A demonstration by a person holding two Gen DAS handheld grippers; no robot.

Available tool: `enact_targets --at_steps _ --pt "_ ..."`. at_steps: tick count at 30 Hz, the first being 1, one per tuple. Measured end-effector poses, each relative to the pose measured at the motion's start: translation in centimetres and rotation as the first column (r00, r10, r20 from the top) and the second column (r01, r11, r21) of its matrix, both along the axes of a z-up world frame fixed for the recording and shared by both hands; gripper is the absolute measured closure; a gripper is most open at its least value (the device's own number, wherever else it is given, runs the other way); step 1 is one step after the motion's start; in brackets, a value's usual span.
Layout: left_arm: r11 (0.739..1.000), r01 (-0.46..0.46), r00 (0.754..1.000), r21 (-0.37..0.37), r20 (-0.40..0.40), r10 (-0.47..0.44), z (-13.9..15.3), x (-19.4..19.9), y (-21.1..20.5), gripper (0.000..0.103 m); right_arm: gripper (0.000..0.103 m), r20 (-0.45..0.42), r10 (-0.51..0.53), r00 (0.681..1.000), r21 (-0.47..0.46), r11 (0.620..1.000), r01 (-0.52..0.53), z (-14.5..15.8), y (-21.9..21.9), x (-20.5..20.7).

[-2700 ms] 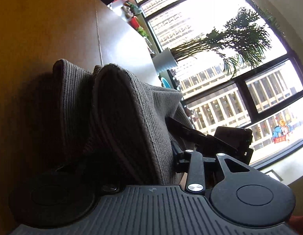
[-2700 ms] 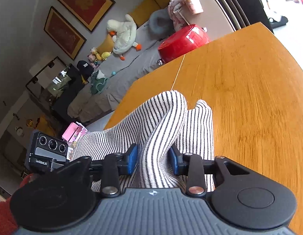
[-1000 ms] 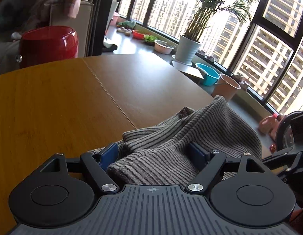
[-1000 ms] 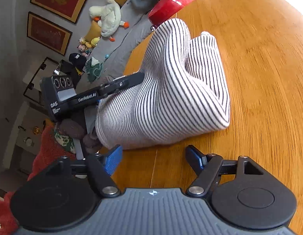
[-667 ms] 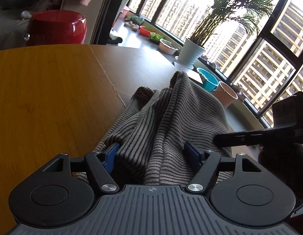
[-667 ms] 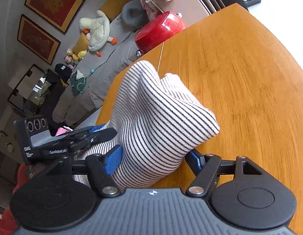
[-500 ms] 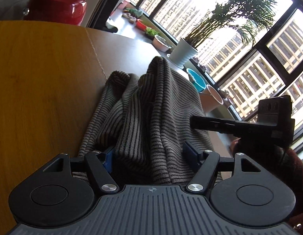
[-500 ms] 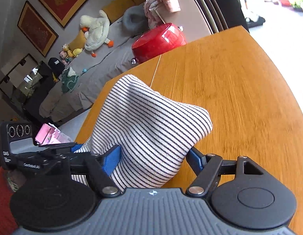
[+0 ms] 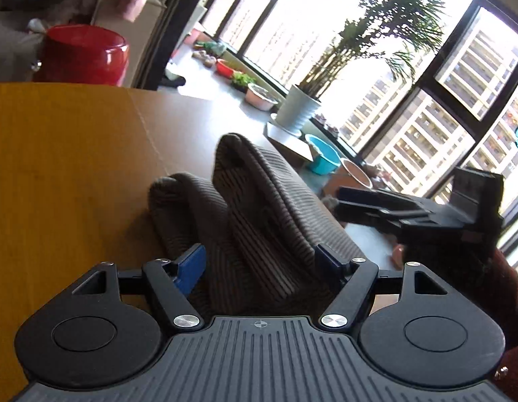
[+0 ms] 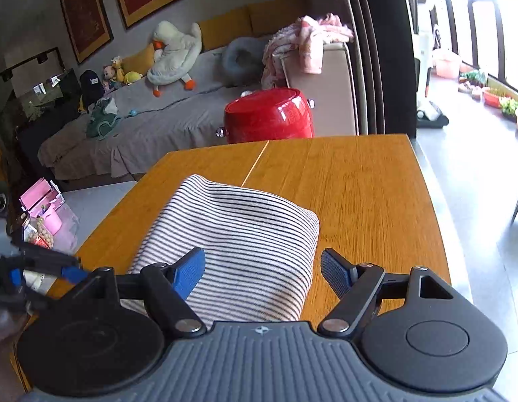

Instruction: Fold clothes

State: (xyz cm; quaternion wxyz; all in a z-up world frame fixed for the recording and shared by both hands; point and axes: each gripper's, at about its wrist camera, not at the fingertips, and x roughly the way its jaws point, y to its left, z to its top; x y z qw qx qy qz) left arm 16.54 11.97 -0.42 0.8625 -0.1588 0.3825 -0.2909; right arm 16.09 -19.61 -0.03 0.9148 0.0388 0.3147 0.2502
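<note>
A striped knit garment (image 9: 259,201) lies bundled on the wooden table (image 9: 58,167), its folds humped up. My left gripper (image 9: 259,264) straddles its near end. The jaws are closing with cloth between them, and the left pad's blue face still shows bare. In the right wrist view the same garment (image 10: 239,221) is a folded bundle under my right gripper (image 10: 262,271). Those jaws are opening, and the right pad stands clear of the cloth edge. The right gripper (image 9: 341,204) also shows beside the bundle, and the left gripper (image 10: 48,269) sits at the table's left edge.
A red pot (image 10: 269,117) stands beyond the table's far edge (image 10: 359,184). A sofa with a plush duck (image 10: 172,53) lies behind it. A potted palm (image 9: 299,107) and bowls line the window. A hand in a dark red sleeve (image 9: 507,284) holds the right gripper.
The right gripper rolled level and rose, and its fingers came off the bundle, which now lies flatter. The left jaws narrowed around the cloth and that hand shifted slightly.
</note>
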Motion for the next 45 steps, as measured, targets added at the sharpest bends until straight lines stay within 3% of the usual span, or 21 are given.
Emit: enact_targets --at_steps 4,10,15,16,18,21,25,29,31,35,39,42,45 --pt "0.998 -0.048 0.995 0.039 -0.085 0.051 -2.5 0.8 0.6 0.053 0.023 0.105 0.103 0.989 -0.007 0.995 -0.103 1.2 0.7 -5.1" --pt "1.0 -0.013 0.993 0.018 -0.118 0.015 -4.0 1.0 -0.3 0.055 0.014 0.168 0.311 0.936 -0.166 0.944 -0.284 -0.5 5.5 -10.0" --pt "1.0 0.012 0.992 -0.008 -0.127 -0.013 -4.5 1.1 -0.9 0.055 0.013 0.274 0.292 0.916 -0.297 0.932 -0.208 -2.4 7.7 -10.1" --pt "1.0 0.018 0.992 -0.017 -0.127 -0.02 -4.6 1.0 -1.0 0.055 0.022 0.281 0.275 0.919 -0.314 0.932 -0.183 -2.7 7.7 -9.7" --pt "0.999 0.033 0.991 -0.036 -0.129 -0.038 -4.8 1.1 -1.5 0.055 0.04 0.258 0.235 0.937 -0.255 0.952 -0.169 -2.3 6.2 -8.6" --pt "0.996 0.071 0.988 -0.049 -0.131 -0.077 -5.1 1.5 -3.0 0.055 0.075 0.16 0.177 0.971 0.02 0.983 -0.182 -0.2 2.0 -6.8" --pt "0.991 0.119 0.984 -0.069 -0.125 -0.127 -5.5 2.0 -5.3 0.055 0.081 0.11 0.126 0.986 0.243 0.958 -0.149 2.0 -0.9 -4.7" --pt "0.987 0.142 0.983 -0.077 -0.107 -0.149 -5.8 1.6 -6.5 0.055 0.087 -0.001 0.193 0.981 0.422 0.89 -0.174 1.8 -0.2 -2.4" --pt "0.986 0.139 0.983 -0.087 -0.107 -0.148 -6.0 1.4 -6.4 0.055 0.087 -0.054 0.235 0.97 0.44 0.878 -0.188 0.8 1.0 -1.8" --pt "0.985 0.142 0.982 -0.098 -0.113 -0.153 -6.2 1.0 -5.6 0.055 0.087 -0.13 0.227 0.965 0.413 0.898 -0.155 -1.7 1.6 -1.4" --pt "0.984 0.156 0.978 -0.084 -0.123 -0.166 -6.1 0.1 -4.3 0.055 0.089 -0.233 0.214 0.948 0.484 0.872 -0.078 -4.5 0.2 -1.3" --pt "0.986 0.132 0.98 -0.1 -0.134 -0.145 -6.0 -0.6 -2.7 0.048 0.089 -0.242 0.232 0.942 0.479 0.873 -0.092 -5.4 0.5 -1.9" --pt "0.989 0.063 0.988 -0.134 -0.128 -0.08 -5.7 -0.8 -1.1 0.047 0.089 -0.226 0.244 0.943 0.397 0.907 -0.139 -5.8 1.7 -2.4"
